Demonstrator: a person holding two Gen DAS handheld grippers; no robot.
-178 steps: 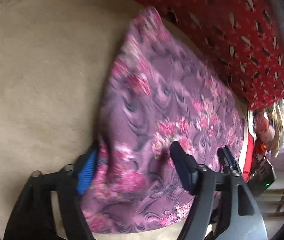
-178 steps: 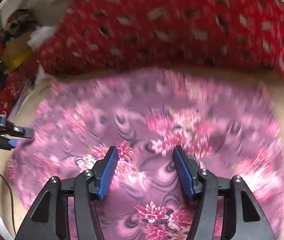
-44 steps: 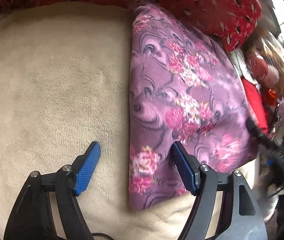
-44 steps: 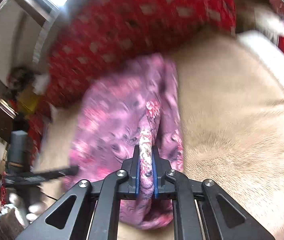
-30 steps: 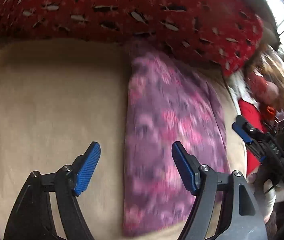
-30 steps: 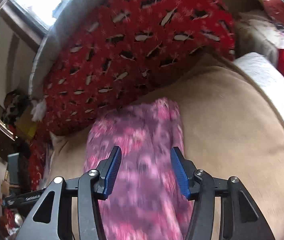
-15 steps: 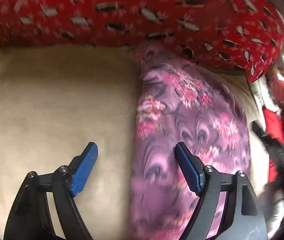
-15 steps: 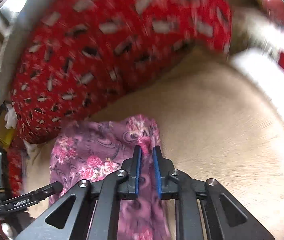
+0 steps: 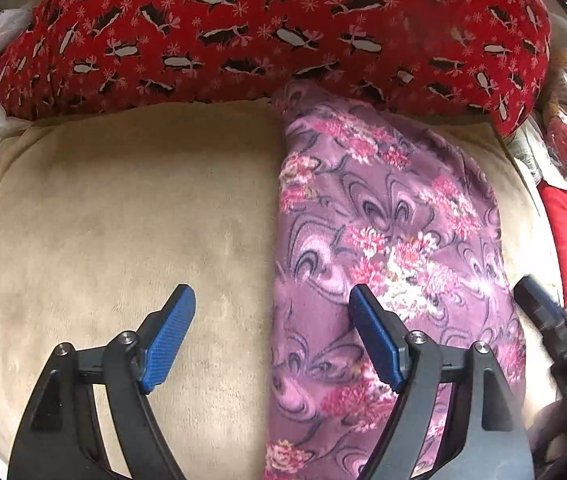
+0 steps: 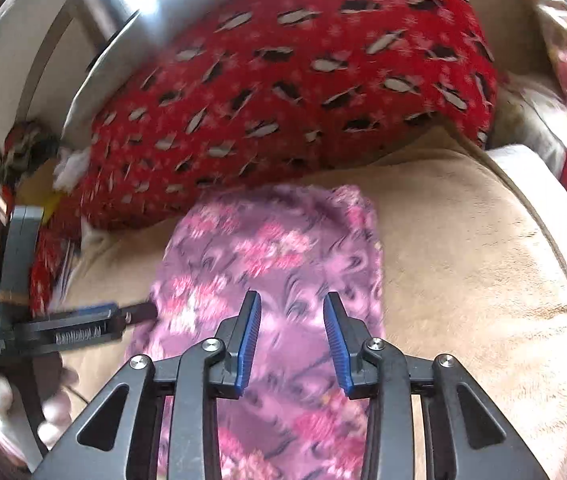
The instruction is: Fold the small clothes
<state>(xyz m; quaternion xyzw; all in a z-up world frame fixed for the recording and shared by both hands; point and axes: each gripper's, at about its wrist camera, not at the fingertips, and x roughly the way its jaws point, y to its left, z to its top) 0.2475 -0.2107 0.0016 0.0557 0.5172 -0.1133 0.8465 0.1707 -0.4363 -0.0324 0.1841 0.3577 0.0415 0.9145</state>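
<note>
The purple floral cloth (image 9: 395, 248) is laid folded in a long strip on the beige cushion (image 9: 123, 220), its far end touching the red pillow (image 9: 283, 28). The left tongs (image 9: 271, 320) are held released, straddling its straight left edge (bare cushion beyond). The right tongs (image 10: 292, 322) are parted above the strip, gripping nothing.

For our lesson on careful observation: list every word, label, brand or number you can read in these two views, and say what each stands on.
No text can be read.
Left tool, seen from the right wrist view: pale lettering along its side bar, too blurred to read.
Red blanket: penguin and snowflake print only, no words.
Purple floral garment: flower and swirl pattern only.
Right tool: blue pads, no lettering visible.
</note>
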